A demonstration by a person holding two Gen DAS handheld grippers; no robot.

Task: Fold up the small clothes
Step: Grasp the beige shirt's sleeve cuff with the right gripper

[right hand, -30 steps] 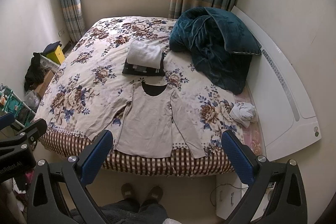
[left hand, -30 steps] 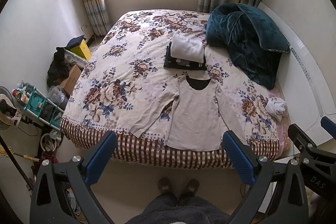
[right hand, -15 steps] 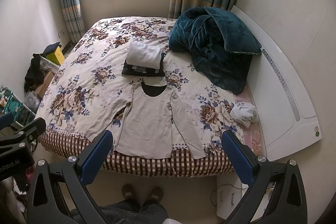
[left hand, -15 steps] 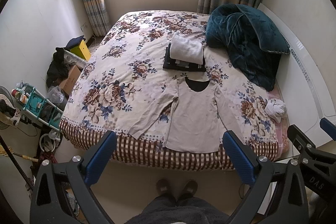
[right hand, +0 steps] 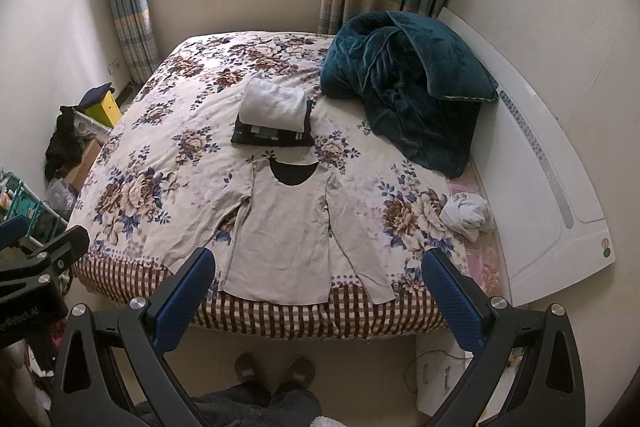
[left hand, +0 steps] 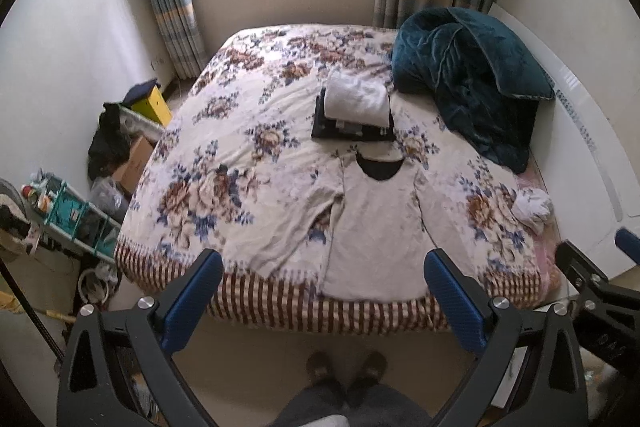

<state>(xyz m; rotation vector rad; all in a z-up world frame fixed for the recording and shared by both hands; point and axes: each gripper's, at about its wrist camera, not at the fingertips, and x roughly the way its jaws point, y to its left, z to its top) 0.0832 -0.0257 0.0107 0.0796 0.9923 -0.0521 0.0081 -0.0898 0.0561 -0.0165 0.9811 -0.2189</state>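
A beige long-sleeved shirt [left hand: 372, 227] lies flat, front up, at the near edge of the floral bed [left hand: 240, 155]; it also shows in the right wrist view [right hand: 284, 235]. Its hem and sleeve ends hang over the bed's checked border. Behind it is a stack of folded clothes [left hand: 354, 111], white on dark, also in the right wrist view [right hand: 274, 117]. My left gripper [left hand: 322, 267] is open and empty, held above the floor short of the bed. My right gripper [right hand: 318, 265] is open and empty, at the same distance.
A teal quilt [right hand: 404, 83] is heaped at the back right of the bed. A crumpled white garment [right hand: 466, 213] lies at the right edge by the white headboard [right hand: 552, 195]. A rack and boxes [left hand: 80, 203] stand on the floor left. My feet [right hand: 272, 367] are below.
Both grippers drew back slightly, so the bed sits a little higher and farther in both views. The jaws stayed open and the clothes did not move.
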